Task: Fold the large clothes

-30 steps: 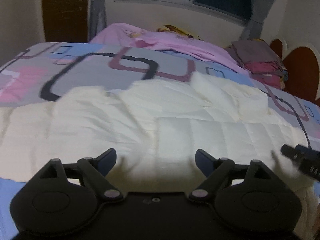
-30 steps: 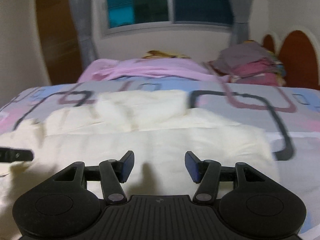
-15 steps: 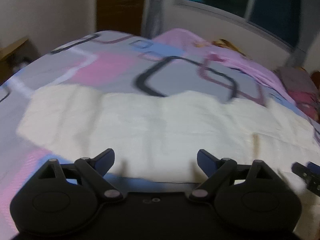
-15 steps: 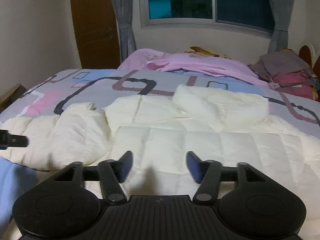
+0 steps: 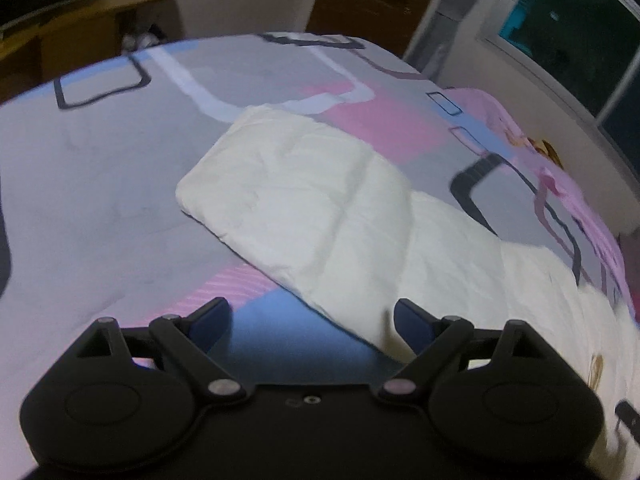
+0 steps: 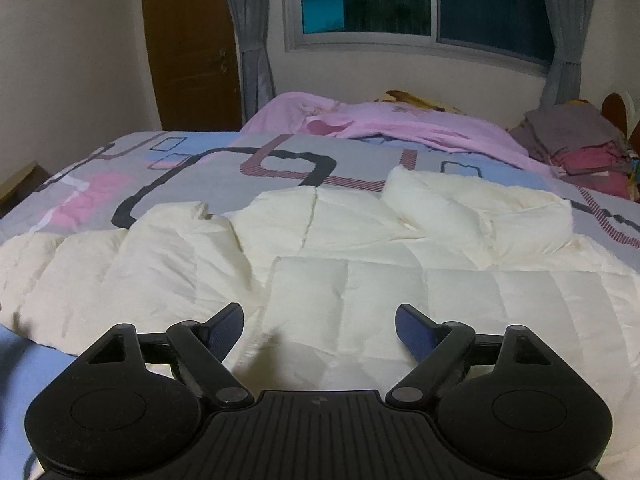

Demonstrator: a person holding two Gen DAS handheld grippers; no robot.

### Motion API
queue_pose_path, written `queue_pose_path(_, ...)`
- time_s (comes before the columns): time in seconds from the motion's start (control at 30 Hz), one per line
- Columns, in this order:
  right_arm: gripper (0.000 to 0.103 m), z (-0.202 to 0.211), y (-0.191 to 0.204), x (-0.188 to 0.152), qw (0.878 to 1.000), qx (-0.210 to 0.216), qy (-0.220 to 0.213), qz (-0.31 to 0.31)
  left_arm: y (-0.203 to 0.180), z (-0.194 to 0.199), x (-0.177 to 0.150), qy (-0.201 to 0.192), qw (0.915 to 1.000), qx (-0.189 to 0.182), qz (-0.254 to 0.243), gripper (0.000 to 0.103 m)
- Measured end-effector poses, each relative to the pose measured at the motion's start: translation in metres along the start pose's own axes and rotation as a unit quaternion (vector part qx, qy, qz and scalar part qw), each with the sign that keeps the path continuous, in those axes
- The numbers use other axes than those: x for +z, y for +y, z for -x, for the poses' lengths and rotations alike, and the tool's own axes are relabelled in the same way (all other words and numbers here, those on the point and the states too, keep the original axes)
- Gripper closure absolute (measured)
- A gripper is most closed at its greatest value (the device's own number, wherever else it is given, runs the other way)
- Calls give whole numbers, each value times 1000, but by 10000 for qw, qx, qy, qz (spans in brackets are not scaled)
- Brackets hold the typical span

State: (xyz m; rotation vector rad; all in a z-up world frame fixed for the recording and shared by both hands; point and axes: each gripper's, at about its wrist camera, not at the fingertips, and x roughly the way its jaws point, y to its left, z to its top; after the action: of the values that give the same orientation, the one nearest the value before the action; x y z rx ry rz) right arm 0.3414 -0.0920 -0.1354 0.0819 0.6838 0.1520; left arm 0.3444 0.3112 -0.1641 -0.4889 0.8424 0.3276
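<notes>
Swinging my left gripper [image 5: 310, 322] out to the cream puffer jacket's [image 6: 360, 280] sleeve [image 5: 296, 196] on the bed [image 5: 100, 184]; both grippers, right gripper [image 6: 319, 326] included, are hanging spread and empty, so I'm lining up a fresh fold.

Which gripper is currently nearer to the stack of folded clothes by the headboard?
Right. The right gripper faces the folded clothes across the jacket; the left gripper points elsewhere.

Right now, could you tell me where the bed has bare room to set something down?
The bedspread is bare beyond the end of the cream jacket, toward the wooden shelf. A bare strip also runs between the jacket and the pink blanket. It is crowded near the window, where the blanket and a pile of folded clothes lie.
</notes>
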Motion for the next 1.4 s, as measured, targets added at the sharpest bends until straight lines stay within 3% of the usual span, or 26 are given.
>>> queue_pose_path(0.1, 20, 3, 6, 5, 9999, -33, -49, 134, 11, -16, 5, -3, 9997, -95, 222, 16)
queue_pose_path(0.2, 20, -3, 5, 3, 9996, -219, 20, 162, 18, -27, 12, -277, 9989, -216, 325, 18)
queue_pose_path(0.27, 20, -9, 1, -1, 9993, -336, 120, 73, 21, -32, 16, -421, 9979, -281, 403, 26)
queue_pose_path(0.4, 20, -22, -1, -13, 9979, -569, 312, 55, 31, -38, 20, -590, 9953, -379, 668, 73)
queue_pose_path(0.53, 20, -40, 0, -28, 9955, -731, 557, 211, 29, -37, 24, -632, 9938, -547, 738, 92)
queue_pose_path(0.63, 20, -40, -3, -25, 9954, -710, 639, 117, 17, -23, 27, -834, 9926, -723, 503, 94)
queue_pose_path(0.77, 20, -19, -8, -15, 9977, -573, 319, -155, -21, 9, 31, -1176, 9861, -1159, -201, 94)
queue_pose_path(0.9, 20, 5, -21, -9, 9985, -468, 96, -259, -77, 41, 20, -1367, 9713, -1736, -880, 94)
queue_pose_path(1.03, 20, 27, -44, -8, 9986, -391, -55, -361, -143, 67, -7, -1421, 9514, -2278, -1511, 94)
queue_pose_path(1.2, 20, 55, -85, -13, 9974, -429, -148, -557, -228, 78, -60, -1127, 9237, -2814, -2342, 95)
queue_pose_path(1.4, 20, 91, -142, -22, 9941, -631, -239, -846, -311, 57, -139, -501, 8971, -3042, -3166, 95)
